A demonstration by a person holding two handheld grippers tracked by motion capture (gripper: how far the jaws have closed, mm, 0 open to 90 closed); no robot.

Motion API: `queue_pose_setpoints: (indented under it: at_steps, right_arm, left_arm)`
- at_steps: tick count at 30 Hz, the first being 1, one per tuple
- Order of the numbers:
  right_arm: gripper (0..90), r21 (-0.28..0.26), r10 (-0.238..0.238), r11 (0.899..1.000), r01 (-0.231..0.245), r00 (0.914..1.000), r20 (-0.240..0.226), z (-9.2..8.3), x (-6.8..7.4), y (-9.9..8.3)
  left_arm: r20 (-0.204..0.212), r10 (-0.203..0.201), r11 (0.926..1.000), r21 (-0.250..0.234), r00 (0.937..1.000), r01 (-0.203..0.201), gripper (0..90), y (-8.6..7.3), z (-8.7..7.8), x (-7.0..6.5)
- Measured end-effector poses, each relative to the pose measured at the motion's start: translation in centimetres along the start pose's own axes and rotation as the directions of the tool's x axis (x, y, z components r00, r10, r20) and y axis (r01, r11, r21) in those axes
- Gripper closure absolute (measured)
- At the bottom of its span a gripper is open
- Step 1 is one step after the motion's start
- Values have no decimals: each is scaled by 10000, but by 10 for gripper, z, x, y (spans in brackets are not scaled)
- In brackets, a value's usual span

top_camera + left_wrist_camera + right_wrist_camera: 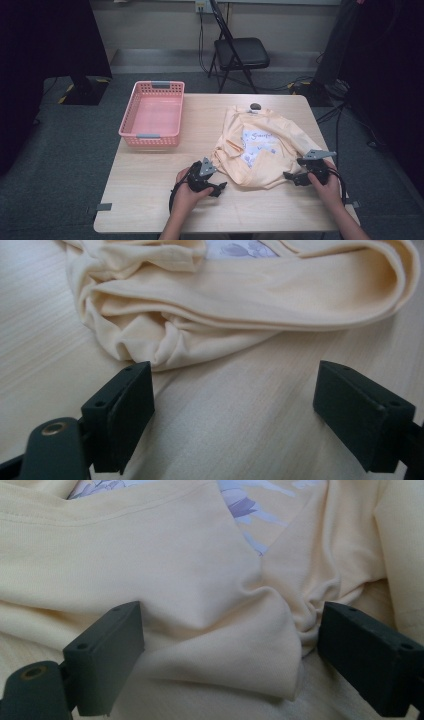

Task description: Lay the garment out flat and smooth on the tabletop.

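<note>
Grey carpet surrounds a light wooden table [150,200], with a black folding chair [240,52] standing beyond its far edge and dark curtains at both sides of the room. On the table's far left part sits a pink basket [131,116] with grey handle clips, well apart from a crumpled yellow shirt [280,130] that lies on the right half, its white and blue print [257,145] facing up among the folds. A small dark round thing [255,106] rests at the shirt's far edge, too small to identify. The left gripper [220,187], held in the person's left hand [186,197], sits low over bare wood just beside the shirt's near left corner; in the left gripper view its jaws stand wide apart with nothing between them, the bunched cloth edge just ahead of the left jaw. The right gripper [289,176], held in the right hand [327,184], is at the shirt's near right edge; in the right gripper view its jaws are also spread wide, pressed down on the fabric, with a raised twisted fold of cloth lying between them and not pinched.
</note>
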State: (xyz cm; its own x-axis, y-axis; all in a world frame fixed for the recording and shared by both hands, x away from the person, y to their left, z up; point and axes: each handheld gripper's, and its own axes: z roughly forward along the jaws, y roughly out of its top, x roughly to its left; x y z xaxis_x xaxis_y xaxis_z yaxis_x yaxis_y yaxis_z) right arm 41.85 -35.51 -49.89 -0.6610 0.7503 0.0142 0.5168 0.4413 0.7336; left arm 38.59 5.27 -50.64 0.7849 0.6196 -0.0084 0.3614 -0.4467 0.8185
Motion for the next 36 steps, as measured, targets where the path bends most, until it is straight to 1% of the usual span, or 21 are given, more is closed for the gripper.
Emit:
queue_pose_setpoints:
  at_steps: [2, 5, 6, 8, 10, 12, 14, 19, 21, 23, 24, 25, 26, 27, 28, 29, 31, 32, 34, 35, 36]
  right_arm:
    - [105, 0, 5, 10000, -5, 10000, -5, 0, 0, 0]
    - [104, 4, -32, 10000, 32, 10000, -43, 0, -1, 0]
    - [104, 4, -39, 10000, 39, 10000, -55, 0, -1, 0]
    - [104, 7, -56, 10000, 56, 10000, -50, 0, -1, 0]
    - [105, 7, -65, 10000, 65, 10000, -59, 0, -1, 0]
    - [105, 6, -66, 10000, 66, 10000, -63, 0, 0, 0]
    - [104, 8, -65, 10000, 66, 10000, -65, 0, -1, 0]
    - [104, 8, -57, 10000, 57, 10000, -67, 0, 0, 0]
    - [104, 6, -64, 10000, 64, 10000, -67, 0, -1, 0]
    - [104, 7, -56, 10000, 56, 10000, -72, 0, -1, 0]
    - [104, 3, -59, 10000, 59, 9999, -84, 0, -1, 0]
    - [104, 7, -61, 10000, 61, 9999, -96, 0, -1, 0]
    - [104, 6, -67, 10000, 67, 9999, -97, 0, -1, 0]
    - [104, 6, -66, 10000, 67, 9999, -100, 0, -1, 0]
    - [104, 8, -66, 10000, 66, 9999, -100, 0, -1, 0]
    - [104, 6, -65, 10000, 66, 9999, -99, 0, -1, 0]
    - [103, 10, -69, 10000, 69, 9999, -123, 0, -1, 0]
    - [103, 10, -78, 10000, 78, 9999, -136, 0, -1, 0]
    - [101, 15, -87, 10000, 88, 9998, -155, 0, -1, 0]
    - [101, 18, -94, 10000, 94, 9998, -163, 0, -2, 0]
    - [101, 19, -100, 9999, 100, 9998, -172, 0, -2, 0]
  left_arm:
    - [96, -166, 9993, -324, 9998, 169, 168, 5, -3, 1]
    - [26, -358, 9974, -630, 9994, 359, 167, 14, -8, 5]
    - [85, -525, 9962, -695, 9986, 530, 167, 17, -8, 7]
    - [-28, -493, 9964, -694, 9988, 490, 165, 24, -8, 10]
    - [-44, -530, 9958, -748, 9986, 525, 162, 32, -7, 14]
    - [-35, -687, 9942, -834, 9976, 682, 160, 41, -3, 17]
    - [-59, -750, 9934, -874, 9972, 742, 160, 50, 1, 21]
    - [-300, -1009, 9928, -675, 9944, 987, 163, 68, 21, 32]
    - [-429, -1053, 9930, -586, 9935, 1027, 172, 76, 29, 36]
    - [-754, -1039, 9940, -418, 9917, 1010, 214, 83, 38, 39]
    - [-847, -1221, 9923, -330, 9889, 1197, 245, 86, 42, 41]
    - [-917, -1355, 9905, -371, 9865, 1325, 341, 88, 46, 44]
    - [-1010, -1406, 9899, -320, 9849, 1381, 394, 90, 50, 46]
    - [-1080, -1425, 9898, -197, 9839, 1412, 370, 91, 55, 48]
    - [-1193, -1533, 9882, -203, 9809, 1520, 385, 93, 58, 50]
    - [-1366, -1612, 9869, -187, 9774, 1602, 423, 94, 62, 51]
    - [-1487, -1574, 9875, -164, 9763, 1567, 429, 97, 69, 55]
    - [-1501, -1555, 9876, -10, 9764, 1572, 442, 98, 72, 56]
    - [-1730, -1355, 9893, 307, 9756, 1428, 482, 98, 77, 57]
    - [-1686, -1305, 9889, 478, 9770, 1404, 528, 97, 79, 58]
    - [-1664, -1335, 9882, 516, 9770, 1439, 566, 97, 81, 58]
